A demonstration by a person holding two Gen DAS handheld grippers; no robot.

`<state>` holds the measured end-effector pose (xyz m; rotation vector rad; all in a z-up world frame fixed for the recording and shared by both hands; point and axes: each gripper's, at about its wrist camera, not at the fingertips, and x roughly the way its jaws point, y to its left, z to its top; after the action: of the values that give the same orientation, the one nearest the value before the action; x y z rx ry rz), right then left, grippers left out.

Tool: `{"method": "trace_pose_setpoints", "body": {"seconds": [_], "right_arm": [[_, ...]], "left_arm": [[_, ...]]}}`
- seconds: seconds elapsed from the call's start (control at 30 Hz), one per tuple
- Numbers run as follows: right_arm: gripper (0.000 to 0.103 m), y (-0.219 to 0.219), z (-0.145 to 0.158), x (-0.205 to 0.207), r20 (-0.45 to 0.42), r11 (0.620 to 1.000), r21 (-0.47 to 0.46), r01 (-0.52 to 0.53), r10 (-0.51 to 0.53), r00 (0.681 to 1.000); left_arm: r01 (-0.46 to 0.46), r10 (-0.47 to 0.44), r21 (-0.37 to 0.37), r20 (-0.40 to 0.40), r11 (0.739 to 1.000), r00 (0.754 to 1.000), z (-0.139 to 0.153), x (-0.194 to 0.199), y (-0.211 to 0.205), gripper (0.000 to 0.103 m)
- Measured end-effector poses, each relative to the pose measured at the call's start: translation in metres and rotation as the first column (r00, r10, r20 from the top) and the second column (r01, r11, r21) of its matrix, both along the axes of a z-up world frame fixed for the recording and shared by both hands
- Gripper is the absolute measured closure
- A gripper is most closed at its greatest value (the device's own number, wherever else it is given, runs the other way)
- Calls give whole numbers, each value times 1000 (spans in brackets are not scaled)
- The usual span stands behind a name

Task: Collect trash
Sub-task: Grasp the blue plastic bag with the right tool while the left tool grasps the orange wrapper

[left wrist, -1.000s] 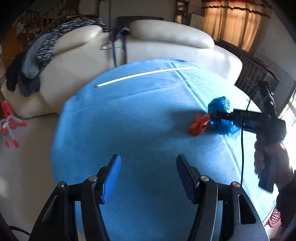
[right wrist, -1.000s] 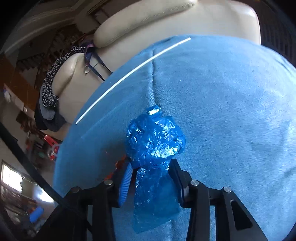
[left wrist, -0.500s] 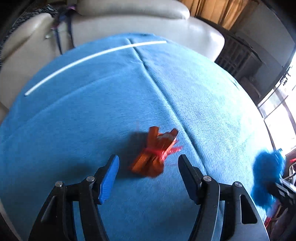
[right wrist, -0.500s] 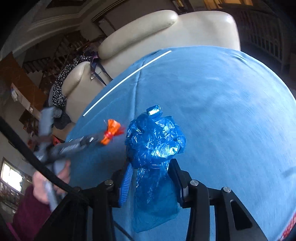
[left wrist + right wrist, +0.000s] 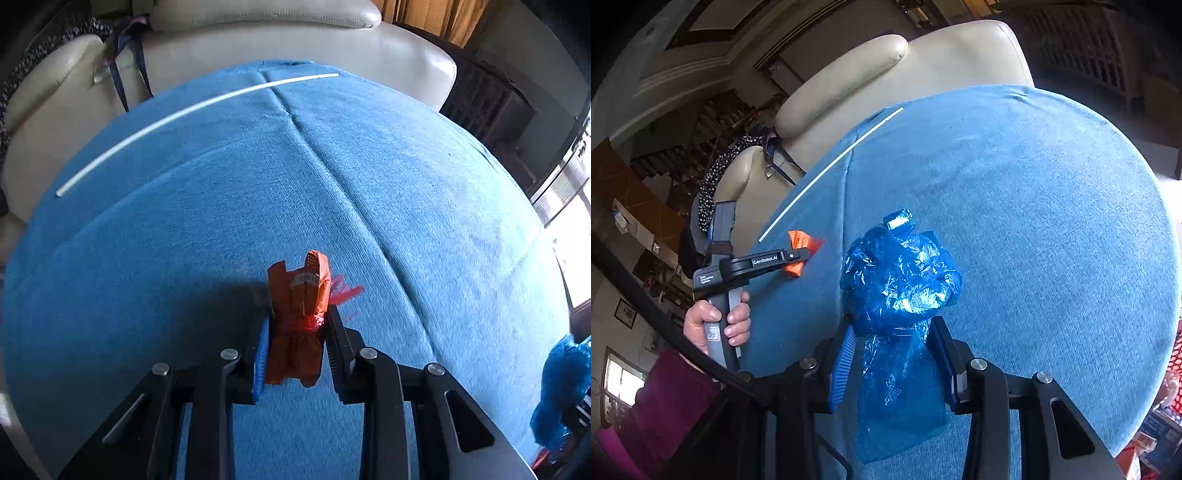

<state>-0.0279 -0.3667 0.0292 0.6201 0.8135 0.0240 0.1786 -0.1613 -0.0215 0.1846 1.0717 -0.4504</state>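
Observation:
A crumpled orange wrapper [image 5: 297, 317] tied with red string lies on the blue cloth-covered table [image 5: 406, 184]. My left gripper [image 5: 295, 332] has its jaws closing on it, and both pads press its sides. In the right wrist view the same left gripper [image 5: 801, 254] shows at the left with the orange wrapper [image 5: 799, 242] at its tip, held by a person's hand [image 5: 716, 325]. My right gripper [image 5: 892, 350] is shut on a crumpled blue plastic bag [image 5: 901, 288], held above the cloth. That blue bag [image 5: 561, 387] also shows at the left view's right edge.
A thin white stick [image 5: 177, 114] lies near the table's far edge. A cream leather sofa [image 5: 258, 33] stands behind the table with dark clothes [image 5: 716, 177] draped on it. A red mesh basket [image 5: 1172, 354] sits past the table's right edge.
My left gripper came forward over the orange wrapper and its jaws closed on it. My right gripper carried the blue bag off to the right, away from the wrapper.

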Motion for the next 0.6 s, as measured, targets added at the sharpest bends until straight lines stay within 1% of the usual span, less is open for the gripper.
{"method": "trace_pose_setpoints", "body": {"seconds": [0.1,0.2,0.27,0.37,0.47,0.53,0.6], "right_arm": [[60,4,2,-9,20,1000,-4,-4,4,1000],[60,6,5,-17,32,1000,1,-10,10,999],[60,7,7,-21,38,1000,4,-13,13,999],[60,9,13,-30,56,1000,3,-16,16,998],[60,13,22,-41,81,1000,-4,-20,20,997],[60,14,27,-48,93,1000,-7,-21,22,995],[60,16,33,-58,109,1000,-13,-18,20,994]], "left_arm": [[15,-15,-1,52,1000,999,17,-25,1,73],[27,-26,0,123,1000,992,41,-61,2,73],[34,-32,-10,154,999,988,55,-82,5,73],[33,-34,11,203,999,979,71,-108,1,73],[26,-32,27,256,999,966,90,-135,4,73],[19,-32,47,301,999,953,101,-156,5,73],[13,-37,72,347,997,937,108,-166,3,73]]}}
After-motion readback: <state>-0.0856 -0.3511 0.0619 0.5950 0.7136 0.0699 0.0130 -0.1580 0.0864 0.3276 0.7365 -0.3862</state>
